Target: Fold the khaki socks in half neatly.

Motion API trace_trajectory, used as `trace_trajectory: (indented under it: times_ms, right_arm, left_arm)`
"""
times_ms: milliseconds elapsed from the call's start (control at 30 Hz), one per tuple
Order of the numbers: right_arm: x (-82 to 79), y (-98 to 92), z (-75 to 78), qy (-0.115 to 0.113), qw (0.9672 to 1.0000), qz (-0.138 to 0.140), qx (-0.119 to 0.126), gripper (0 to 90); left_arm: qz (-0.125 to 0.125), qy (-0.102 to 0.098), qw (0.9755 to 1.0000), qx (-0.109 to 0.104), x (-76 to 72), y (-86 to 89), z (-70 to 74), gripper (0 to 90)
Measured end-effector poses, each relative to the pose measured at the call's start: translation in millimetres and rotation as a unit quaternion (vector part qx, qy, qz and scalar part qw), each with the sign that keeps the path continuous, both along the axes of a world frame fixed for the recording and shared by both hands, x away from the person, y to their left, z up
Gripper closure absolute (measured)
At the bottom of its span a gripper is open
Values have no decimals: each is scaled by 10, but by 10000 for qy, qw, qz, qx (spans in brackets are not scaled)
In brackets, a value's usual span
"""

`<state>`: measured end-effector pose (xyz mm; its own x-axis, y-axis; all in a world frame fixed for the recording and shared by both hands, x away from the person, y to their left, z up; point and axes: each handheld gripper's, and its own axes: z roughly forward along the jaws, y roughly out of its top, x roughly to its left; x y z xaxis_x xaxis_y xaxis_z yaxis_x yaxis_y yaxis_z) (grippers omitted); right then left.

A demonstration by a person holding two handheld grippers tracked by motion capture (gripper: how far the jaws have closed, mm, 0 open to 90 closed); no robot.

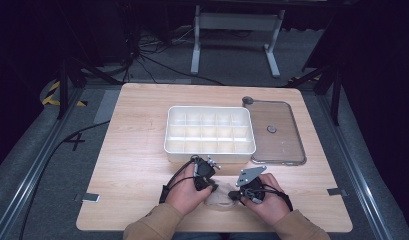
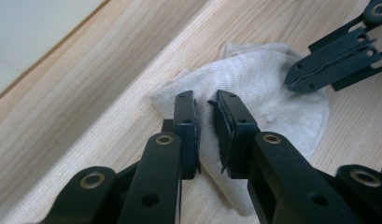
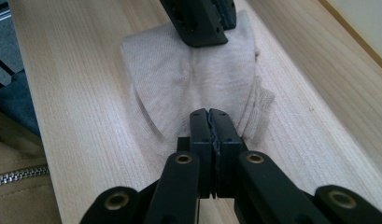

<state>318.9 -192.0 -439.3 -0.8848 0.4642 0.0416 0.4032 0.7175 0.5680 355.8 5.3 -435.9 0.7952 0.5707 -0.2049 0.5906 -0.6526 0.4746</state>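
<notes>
A small beige knit cloth lies folded on the wooden table near its front edge, between my two hands. My left gripper points down at one end of the cloth, its jaws a narrow gap apart with the fabric showing beneath them. My right gripper is shut, its tips pinching the opposite edge of the cloth, which bunches a little there. In the high view the left gripper and the right gripper almost face each other across it.
A white compartment box stands mid-table just beyond the hands. Its clear lid lies flat to the right of it. A tan sleeve with a zip is close at the table's near edge.
</notes>
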Motion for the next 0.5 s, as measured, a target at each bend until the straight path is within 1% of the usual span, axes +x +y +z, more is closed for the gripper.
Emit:
trace_trajectory:
  times_ms: [67,100,133,167,267,300,333,367,400,433,500]
  right_arm:
    - [6,-10,-1,1,10000,-12,9,895]
    - [8,-15,0,-17,10000,-30,1,895]
    - [11,-17,0,-23,10000,-43,0,895]
    - [12,-18,0,-21,10000,-38,1,895]
    - [11,-16,0,-31,10000,-47,-17,895]
    - [13,-16,-1,-32,10000,-62,-15,895]
    - [13,-16,-1,-32,10000,-62,-15,895]
    - [17,-17,-2,-35,10000,-73,-12,895]
    - [20,-19,-2,-38,10000,-84,-12,895]
    - [23,-18,-1,-40,10000,-83,-18,896]
    - [24,-12,0,-46,9999,-87,-37,896]
  left_arm:
    - [-19,27,10000,7,-6,17,6,785]
    - [-3,18,10000,-62,-17,27,17,785]
    - [12,36,10000,-65,-31,36,42,786]
    - [-31,-29,10000,-87,-38,46,69,789]
    - [-122,-31,9998,-153,-95,60,160,806]
    - [-172,22,9998,-118,-109,62,183,819]
    - [-172,22,9998,-118,-109,62,183,834]
    - [-269,195,9994,-127,-135,59,204,834]
    - [-342,246,9990,-145,-145,54,205,848]
    - [-424,327,9986,13,-170,45,212,861]
    - [-491,428,9978,120,-183,27,192,862]
